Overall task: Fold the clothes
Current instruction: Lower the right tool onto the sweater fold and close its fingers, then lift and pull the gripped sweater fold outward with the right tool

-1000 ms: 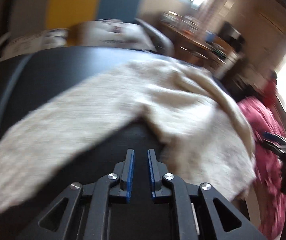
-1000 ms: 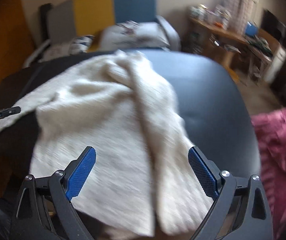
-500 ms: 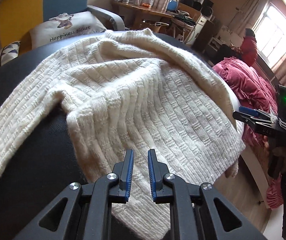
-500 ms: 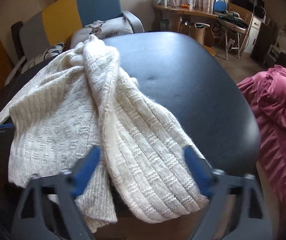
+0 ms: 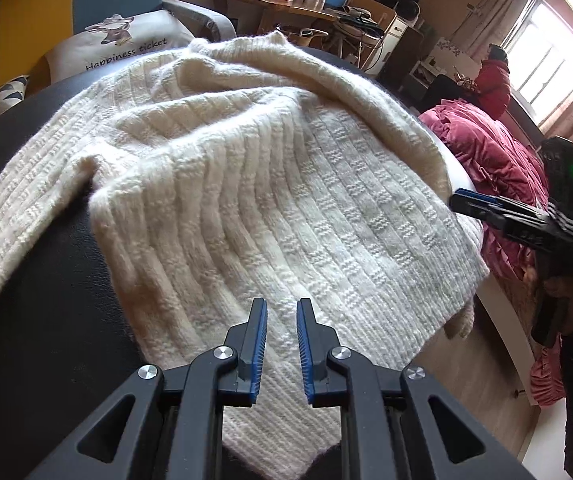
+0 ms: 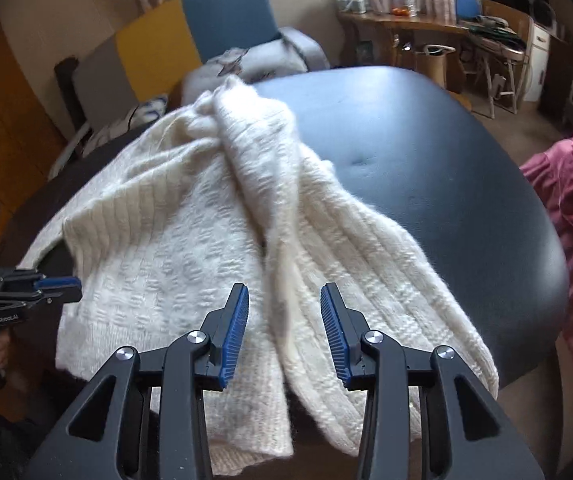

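Cream wool, thick and fuzzy, is what I have spread before me: a knitted sweater (image 5: 254, 184) lying rumpled on the black padded tabletop (image 6: 426, 184), its near hem hanging over the edge towards me. The knit runs in long ribs down one side and in a small basket-weave check over the body, with a ribbed band along the hem. One sleeve (image 5: 10, 216) trails off to the left over the dark surface; the other (image 6: 366, 264) lies folded down the right side, its cuff at the near edge. A twisted ridge of fabric bunches up at the far end. My left hand-held gripper (image 5: 281, 344) hovers over the hem, its blue pads narrowly apart with nothing pinched. My right hand-held gripper (image 6: 284, 332) is closing, pads still apart, above the fold between body and sleeve, not yet pressing it.
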A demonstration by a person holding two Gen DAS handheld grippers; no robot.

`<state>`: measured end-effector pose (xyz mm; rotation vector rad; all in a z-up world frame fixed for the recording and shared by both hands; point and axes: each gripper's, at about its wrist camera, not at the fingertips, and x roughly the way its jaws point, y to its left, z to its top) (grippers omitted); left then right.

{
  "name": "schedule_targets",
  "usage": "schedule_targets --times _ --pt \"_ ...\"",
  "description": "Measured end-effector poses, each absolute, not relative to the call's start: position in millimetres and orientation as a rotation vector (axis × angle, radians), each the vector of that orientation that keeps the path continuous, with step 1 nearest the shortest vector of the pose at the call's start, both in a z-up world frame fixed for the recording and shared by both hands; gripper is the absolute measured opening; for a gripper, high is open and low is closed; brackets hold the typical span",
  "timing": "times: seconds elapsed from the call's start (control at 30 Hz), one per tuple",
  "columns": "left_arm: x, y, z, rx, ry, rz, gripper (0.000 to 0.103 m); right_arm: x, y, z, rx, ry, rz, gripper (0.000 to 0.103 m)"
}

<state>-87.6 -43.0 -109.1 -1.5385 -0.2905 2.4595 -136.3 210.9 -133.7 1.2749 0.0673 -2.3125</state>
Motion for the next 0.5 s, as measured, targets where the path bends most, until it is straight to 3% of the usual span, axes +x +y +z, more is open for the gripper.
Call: schedule_targets --times 0.07,0.1,0.13,0.5 --pt "-87.5 -39.8 -109.9 -1.538 -0.282 2.452 0.014 -139.7 200.8 -140.6 1.296 0.133 -2.319 0.04" --pt "-87.1 -38.4 -110.7 -1.54 -0.273 2.451 0.014 -142.2 196.0 -144.4 1.313 0.175 -2.336 0.033" --pt "-87.0 -37.6 -111.7 -1.545 -0.268 2.447 0.014 -145.0 191.2 -148.3 1.333 0.221 -2.357 0.007" --pt "-85.8 -34.1 -126.3 -1.585 -0.23 2.399 0.015 -152.5 175.7 -131.1 1.289 0.543 -2.469 0.006"
